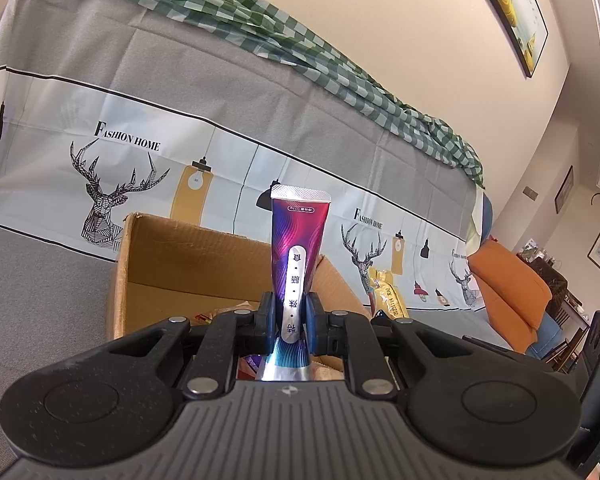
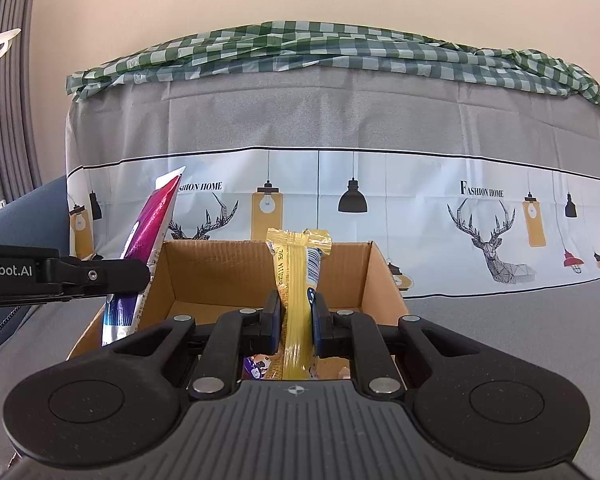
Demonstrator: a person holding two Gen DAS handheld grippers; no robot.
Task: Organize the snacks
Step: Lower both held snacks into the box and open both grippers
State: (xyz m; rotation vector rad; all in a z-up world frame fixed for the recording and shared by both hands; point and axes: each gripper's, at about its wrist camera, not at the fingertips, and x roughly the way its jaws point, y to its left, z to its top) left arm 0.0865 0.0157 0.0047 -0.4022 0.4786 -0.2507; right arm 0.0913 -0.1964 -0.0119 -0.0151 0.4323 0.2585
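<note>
Both grippers are up over the open cardboard box [image 2: 260,272], each with a snack in it. The left gripper [image 1: 291,320] has its jaws pinched on a purple and magenta packet [image 1: 298,248], which stands upright between the blue pads with its silver crimped end at the top and its lower end dipping toward the box [image 1: 172,256]. From the right wrist view that same packet [image 2: 152,236] leans at the box's left wall, with the left gripper [image 2: 136,276] reaching in from the left edge of the frame and clamped across it. The right gripper [image 2: 296,320] has its jaws pressed onto a yellow packet [image 2: 296,280], a long narrow one held upright, its crumpled top end just above the box's far rim. From the left wrist view the yellow packet [image 1: 386,292] shows only in part, off to the right beyond the box. Down in the box, below the jaws, bits of other wrappers [image 2: 256,364] can be made out, too hidden to tell what they are. The box sits on a grey cloth-covered surface [image 2: 520,320], in front of a cover printed with deer heads and hanging lamps [image 2: 380,192], and a green checked cloth [image 2: 340,52] is bunched along the top of it. An orange cushion [image 1: 512,280] lies off to the right in the left wrist view.
</note>
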